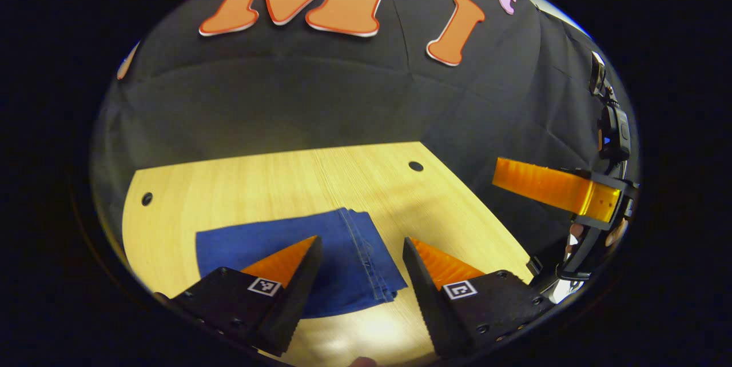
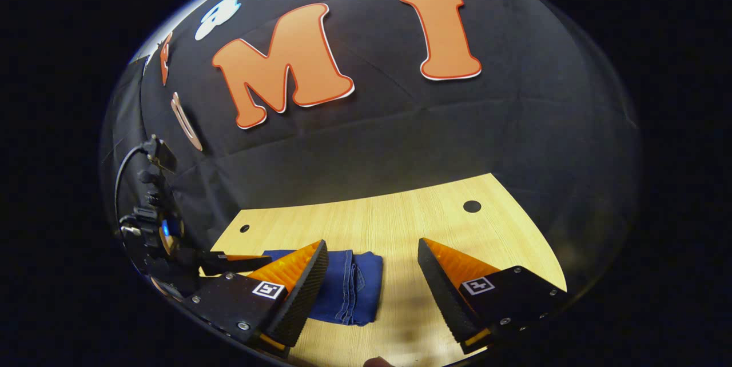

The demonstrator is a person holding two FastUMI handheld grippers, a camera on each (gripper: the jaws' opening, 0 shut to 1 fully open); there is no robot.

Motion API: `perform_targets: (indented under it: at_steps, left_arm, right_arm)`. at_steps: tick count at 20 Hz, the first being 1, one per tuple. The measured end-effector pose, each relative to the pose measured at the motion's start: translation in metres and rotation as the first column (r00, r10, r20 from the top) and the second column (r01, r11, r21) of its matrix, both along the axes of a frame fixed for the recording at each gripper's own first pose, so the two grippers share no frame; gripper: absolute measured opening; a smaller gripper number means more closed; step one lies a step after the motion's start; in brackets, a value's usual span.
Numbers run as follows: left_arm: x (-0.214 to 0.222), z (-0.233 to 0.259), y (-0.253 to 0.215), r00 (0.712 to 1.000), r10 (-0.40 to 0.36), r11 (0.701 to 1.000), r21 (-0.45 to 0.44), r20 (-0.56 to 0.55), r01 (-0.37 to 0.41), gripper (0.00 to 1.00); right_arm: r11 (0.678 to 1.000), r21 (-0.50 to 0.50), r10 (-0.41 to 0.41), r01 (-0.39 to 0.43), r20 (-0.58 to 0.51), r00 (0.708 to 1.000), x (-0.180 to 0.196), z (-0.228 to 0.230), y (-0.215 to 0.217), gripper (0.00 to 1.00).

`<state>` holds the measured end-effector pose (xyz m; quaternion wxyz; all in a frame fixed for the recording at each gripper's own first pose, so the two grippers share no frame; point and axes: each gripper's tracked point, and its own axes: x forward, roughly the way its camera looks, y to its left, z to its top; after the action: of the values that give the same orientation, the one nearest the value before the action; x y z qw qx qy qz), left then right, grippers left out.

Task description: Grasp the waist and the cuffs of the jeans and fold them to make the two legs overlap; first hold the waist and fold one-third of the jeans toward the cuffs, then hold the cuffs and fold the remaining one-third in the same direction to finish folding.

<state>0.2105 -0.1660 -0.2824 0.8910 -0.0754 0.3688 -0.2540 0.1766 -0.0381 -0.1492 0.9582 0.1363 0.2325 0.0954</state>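
Note:
The blue jeans [image 1: 320, 252] lie folded into a flat stack on the wooden table [image 1: 274, 184], stitched hems along the right edge. My left gripper [image 1: 361, 244] hovers open above the stack's right part, nothing between its fingers. In the right gripper view the folded jeans [image 2: 351, 287] sit left of centre, and my right gripper [image 2: 373, 250] is open above their right edge, holding nothing. The right gripper [image 1: 563, 187] also appears far right in the left gripper view, held by a hand. The left gripper [image 2: 229, 261] appears low at the left of the right gripper view.
The table has round holes [image 1: 416, 166] [image 2: 472, 206] near its back corners. The black cloth wall [image 2: 400, 144] stands right behind the table's far edge. Bare wood [image 2: 457, 230] lies right of the jeans.

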Motion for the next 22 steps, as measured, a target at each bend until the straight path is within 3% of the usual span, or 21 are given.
perform_targets:
  at_steps: [1,2,6,12,15,17,22]
  left_arm:
    - [0.005,0.01,0.012,0.999,0.027,1.0,0.01,0.041,-0.027,0.99]
    - [0.009,0.019,0.025,0.995,0.056,0.998,0.023,0.085,-0.058,0.94]
    - [0.021,0.068,0.078,0.956,0.161,0.984,0.04,0.244,-0.176,0.96]
    - [0.021,0.142,0.152,0.828,0.308,0.937,0.004,0.468,-0.35,0.96]
    - [0.015,0.174,0.182,0.767,0.358,0.913,-0.028,0.532,-0.407,0.95]
    - [0.011,0.188,0.202,0.733,0.389,0.898,-0.051,0.558,-0.438,0.95]
    - [-0.006,0.186,0.244,0.696,0.464,0.859,-0.086,0.547,-0.505,0.95]
  right_arm:
    - [1.0,-0.007,-0.003,0.003,0.03,1.0,0.002,0.007,0.004,0.97]
    - [1.0,-0.015,-0.007,0.008,0.06,0.998,0.002,0.015,0.008,0.97]
    - [0.999,-0.053,0.002,0.007,0.179,0.984,0.003,0.046,0.029,0.97]
    - [0.993,-0.117,0.031,0.012,0.357,0.934,-0.003,0.092,0.063,0.97]
    - [0.992,-0.128,0.051,0.0,0.393,0.918,-0.009,0.099,0.077,1.0]
    - [0.992,-0.127,0.041,0.013,0.416,0.908,-0.014,0.104,0.078,0.97]
    - [0.992,-0.119,0.018,0.042,0.469,0.883,-0.025,0.112,0.086,0.97]
